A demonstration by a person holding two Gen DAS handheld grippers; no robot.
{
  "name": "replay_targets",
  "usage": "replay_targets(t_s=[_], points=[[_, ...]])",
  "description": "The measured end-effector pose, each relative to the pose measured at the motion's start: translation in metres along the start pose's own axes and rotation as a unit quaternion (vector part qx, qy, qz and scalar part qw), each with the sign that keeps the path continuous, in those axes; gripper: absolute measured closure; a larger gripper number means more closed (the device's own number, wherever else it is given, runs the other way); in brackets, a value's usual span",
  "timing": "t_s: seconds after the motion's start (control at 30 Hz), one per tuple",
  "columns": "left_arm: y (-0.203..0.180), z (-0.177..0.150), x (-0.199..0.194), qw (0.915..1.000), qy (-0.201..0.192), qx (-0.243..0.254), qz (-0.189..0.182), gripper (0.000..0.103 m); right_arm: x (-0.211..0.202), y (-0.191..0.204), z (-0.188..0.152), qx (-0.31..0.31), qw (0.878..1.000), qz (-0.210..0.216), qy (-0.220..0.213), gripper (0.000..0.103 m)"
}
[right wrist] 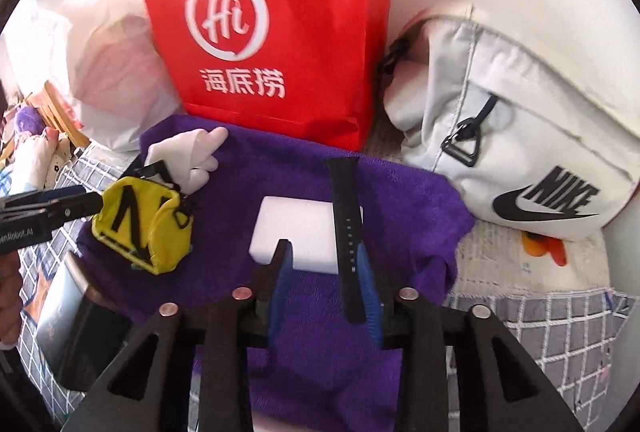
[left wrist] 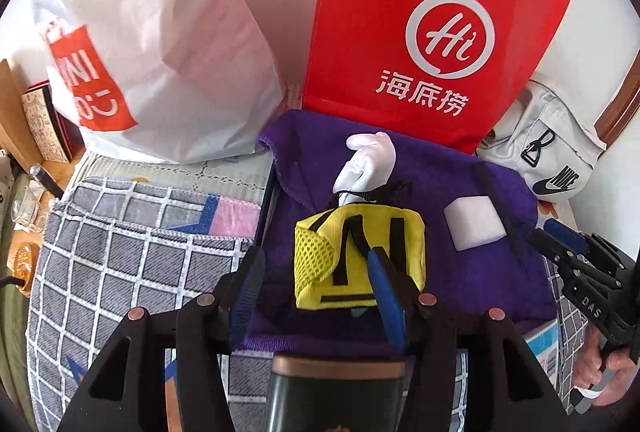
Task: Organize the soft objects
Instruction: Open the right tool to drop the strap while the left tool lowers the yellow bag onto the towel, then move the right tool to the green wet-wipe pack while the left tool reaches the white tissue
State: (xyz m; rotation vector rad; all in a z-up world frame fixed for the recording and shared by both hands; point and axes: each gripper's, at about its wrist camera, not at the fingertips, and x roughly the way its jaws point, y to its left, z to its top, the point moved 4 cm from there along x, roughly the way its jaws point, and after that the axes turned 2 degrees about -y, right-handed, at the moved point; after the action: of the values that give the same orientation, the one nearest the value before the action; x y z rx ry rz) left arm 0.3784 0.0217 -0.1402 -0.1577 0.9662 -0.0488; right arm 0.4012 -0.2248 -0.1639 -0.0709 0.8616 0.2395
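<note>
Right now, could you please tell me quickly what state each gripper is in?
Left gripper: open, fingers either side of the yellow pouch.
Right gripper: open, above the white block and black strap.

Yellow pouch (left wrist: 358, 260), purple towel (left wrist: 460, 280), grey-checked cloth (left wrist: 120, 260).

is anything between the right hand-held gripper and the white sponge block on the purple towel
Yes, in part. A black watch strap lies across the right side of the white block, beside the right hand-held gripper's right finger. The gripper is open, and the left part of the block is bare on the purple towel.
</note>
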Motion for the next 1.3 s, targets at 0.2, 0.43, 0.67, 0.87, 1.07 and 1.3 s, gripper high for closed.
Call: replay_targets(t_s=[0.2, 0.43, 0.67, 0.87, 1.07, 1.3], points=[[0.005, -0.016, -0.036, 0.9999, -0.013, -0.004, 0.008, 0.052, -0.044, 0.011, -0.013, 0.003, 1.000, 0.005, -0.019, 0.060], [0.018, -0.048, -0.081, 0.9991, -0.023, -0.016, 0.032, 0.052, -0.099, 0.026, -0.036, 0.003, 0.999, 0.006, -0.037, 0.056], [0.029, -0.087, -0.121, 0.9981, -0.036, -0.018, 0.046, 0.052, -0.146, 0.042, -0.070, 0.006, 0.998, 0.012, -0.059, 0.052], [0.030, -0.118, -0.145, 0.9972, -0.041, -0.014, 0.061, 0.052, -0.168, 0.049, -0.110, 0.024, 0.998, 0.017, -0.058, 0.051], [0.032, -0.153, -0.162, 0.9957, -0.043, -0.007, 0.082, 0.052, -0.173, 0.061, -0.154, 0.033, 0.998, 0.030, -0.041, 0.050], [0.038, -0.192, -0.170, 0.9954, -0.030, -0.016, 0.089, 0.052, -0.185, 0.085, -0.196, 0.032, 0.996, 0.076, -0.037, 0.043]])
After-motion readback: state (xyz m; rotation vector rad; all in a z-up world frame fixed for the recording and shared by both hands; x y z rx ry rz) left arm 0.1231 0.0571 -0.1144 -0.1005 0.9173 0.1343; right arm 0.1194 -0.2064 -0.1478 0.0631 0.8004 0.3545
